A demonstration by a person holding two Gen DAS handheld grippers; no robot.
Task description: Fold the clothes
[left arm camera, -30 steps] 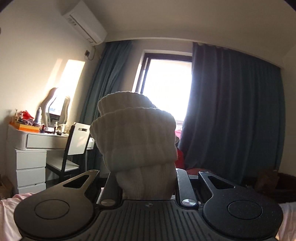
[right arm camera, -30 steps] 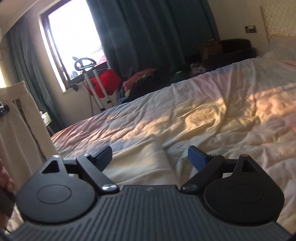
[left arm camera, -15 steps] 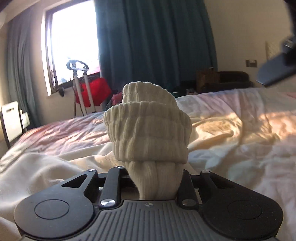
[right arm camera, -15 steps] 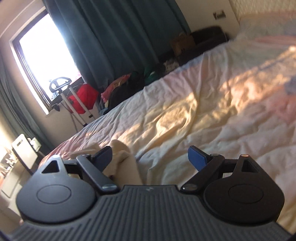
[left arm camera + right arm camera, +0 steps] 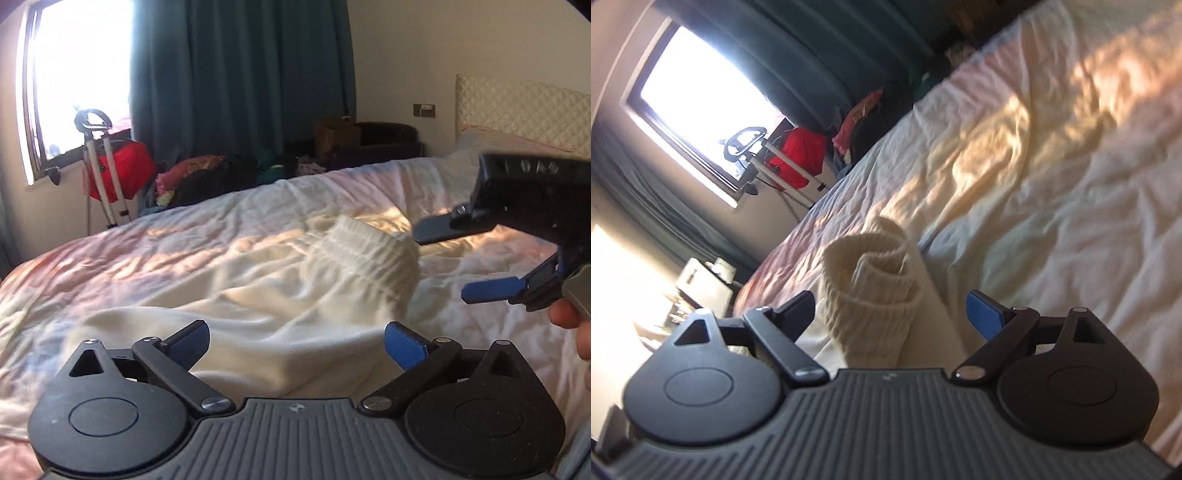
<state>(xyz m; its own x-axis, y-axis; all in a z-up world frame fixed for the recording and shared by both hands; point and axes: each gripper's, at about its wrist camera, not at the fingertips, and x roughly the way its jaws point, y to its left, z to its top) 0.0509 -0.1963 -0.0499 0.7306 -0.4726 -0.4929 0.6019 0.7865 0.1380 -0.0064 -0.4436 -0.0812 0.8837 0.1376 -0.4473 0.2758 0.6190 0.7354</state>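
cream garment (image 5: 332, 280) loose on bed (image 5: 184, 251) — both hand-held grippers agape, empty.

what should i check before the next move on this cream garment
1. Left gripper open and empty: ok.
2. Right gripper open, ribbed waistband lying between its fingers, not clamped: ok.
3. Cream garment resting on the bed, released: ok.
4. Garment flat enough to fold: not ok, bunched and wrinkled.
5. Grippers apart from each other: ok, the right one is off to the side in the left wrist view.
6. Whole garment outline in view: cannot tell, the near edge is hidden.
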